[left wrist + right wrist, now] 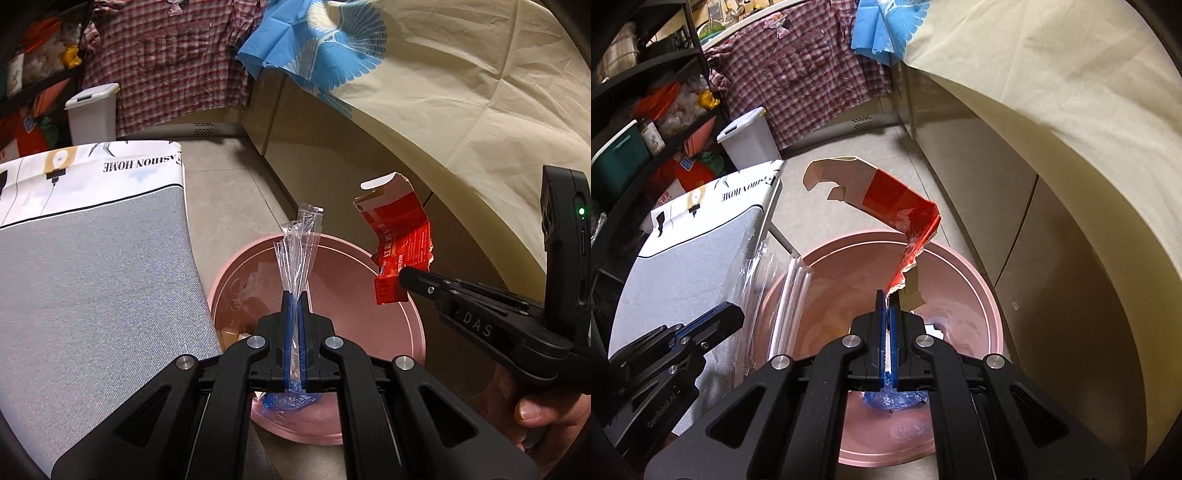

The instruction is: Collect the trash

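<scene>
left tongs are clamped on a clear plastic wrapper, held upright above the pink bin. right tongs are clamped on a torn red carton, also above the pink bin. blue plastic lies inside the bin, which stands on the floor beside the grey-covered counter.

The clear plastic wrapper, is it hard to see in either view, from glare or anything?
Left wrist view: the clear plastic wrapper is sharp, with faint highlights against the pink bin. Right wrist view: it stretches near the frame edge, see-through over the grey cloth.
</scene>
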Demonstrator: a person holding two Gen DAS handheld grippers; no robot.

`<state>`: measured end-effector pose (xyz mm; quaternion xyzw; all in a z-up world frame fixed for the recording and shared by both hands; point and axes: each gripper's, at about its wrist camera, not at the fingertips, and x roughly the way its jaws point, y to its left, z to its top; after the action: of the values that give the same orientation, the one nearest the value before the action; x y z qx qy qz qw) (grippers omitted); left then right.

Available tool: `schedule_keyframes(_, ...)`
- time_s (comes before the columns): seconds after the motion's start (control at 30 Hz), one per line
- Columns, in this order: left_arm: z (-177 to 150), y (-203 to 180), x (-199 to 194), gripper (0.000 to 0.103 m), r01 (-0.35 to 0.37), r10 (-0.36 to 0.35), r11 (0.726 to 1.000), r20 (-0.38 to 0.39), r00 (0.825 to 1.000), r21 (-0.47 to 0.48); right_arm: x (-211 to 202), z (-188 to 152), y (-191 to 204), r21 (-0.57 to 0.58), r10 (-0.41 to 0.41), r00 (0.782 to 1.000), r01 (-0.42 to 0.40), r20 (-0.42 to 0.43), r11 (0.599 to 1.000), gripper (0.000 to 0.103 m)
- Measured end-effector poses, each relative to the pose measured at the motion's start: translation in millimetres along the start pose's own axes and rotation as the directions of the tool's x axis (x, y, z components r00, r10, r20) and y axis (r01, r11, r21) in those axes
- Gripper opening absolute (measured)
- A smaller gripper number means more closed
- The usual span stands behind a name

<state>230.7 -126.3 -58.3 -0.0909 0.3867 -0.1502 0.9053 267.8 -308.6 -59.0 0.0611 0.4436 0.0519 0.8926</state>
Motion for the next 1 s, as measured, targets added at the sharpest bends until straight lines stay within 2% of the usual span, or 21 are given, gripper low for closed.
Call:
schedule_keyframes(0.13, 0, 1, 0, 0.004, 0.003, -0.003, 1.000, 0.002, 1.000, 0.000, 6, -1, -2, 0.001, -0.002, 1.000, 0.002, -0.011, 1.000, 0.006)
schedule_keyframes(0.17, 1, 1, -1, 0.010, -0.001, 0.001, 1.000, 0.001, 1.000, 0.000, 8, -1, -3, 0.003, -0.011, 1.000, 0.011, -0.015, 1.000, 0.006)
schedule_keyframes(0.23, 1, 3, -2, 0.017, 0.000, 0.000, 1.000, 0.001, 1.000, -0.001, 12, 0, -3, 0.007, -0.019, 0.999, 0.019, -0.029, 1.000, 0.021)
schedule_keyframes(0.27, 1, 3, -4, 0.021, -0.002, 0.002, 1.000, 0.000, 1.000, 0.000, 12, -1, -4, 0.008, -0.020, 0.999, 0.021, -0.029, 1.000, 0.042)
schedule_keyframes(0.3, 2, 4, -5, 0.023, -0.005, 0.005, 1.000, 0.001, 1.000, 0.000, 12, -2, -4, 0.006, -0.026, 0.999, 0.026, -0.026, 1.000, 0.056)
schedule_keyframes(0.5, 4, 8, -31, 0.031, -0.031, 0.031, 0.999, 0.030, 0.999, -0.007, 7, -4, -6, 0.023, -0.034, 0.999, 0.034, -0.011, 0.999, 0.056)
schedule_keyframes(0.73, -2, 2, -68, 0.050, -0.065, 0.063, 0.998, 0.079, 0.995, 0.019, -25, -8, -4, 0.029, -0.034, 0.998, 0.032, 0.048, 0.999, 0.058)
schedule_keyframes(0.8, -6, -2, -78, 0.051, -0.068, 0.065, 0.997, 0.093, 0.994, 0.031, -41, -13, 0, 0.011, -0.040, 0.996, 0.039, 0.078, 0.999, 0.062)
schedule_keyframes(0.9, -12, -5, -93, 0.060, -0.066, 0.061, 0.997, 0.120, 0.991, 0.041, -67, -23, 7, -0.015, -0.055, 0.990, 0.057, 0.127, 0.998, 0.069)
schedule_keyframes(1.0, -24, -6, -106, 0.065, -0.053, 0.051, 0.999, 0.152, 0.987, 0.010, -89, -34, 5, -0.004, -0.073, 0.984, 0.075, 0.165, 0.997, 0.075)
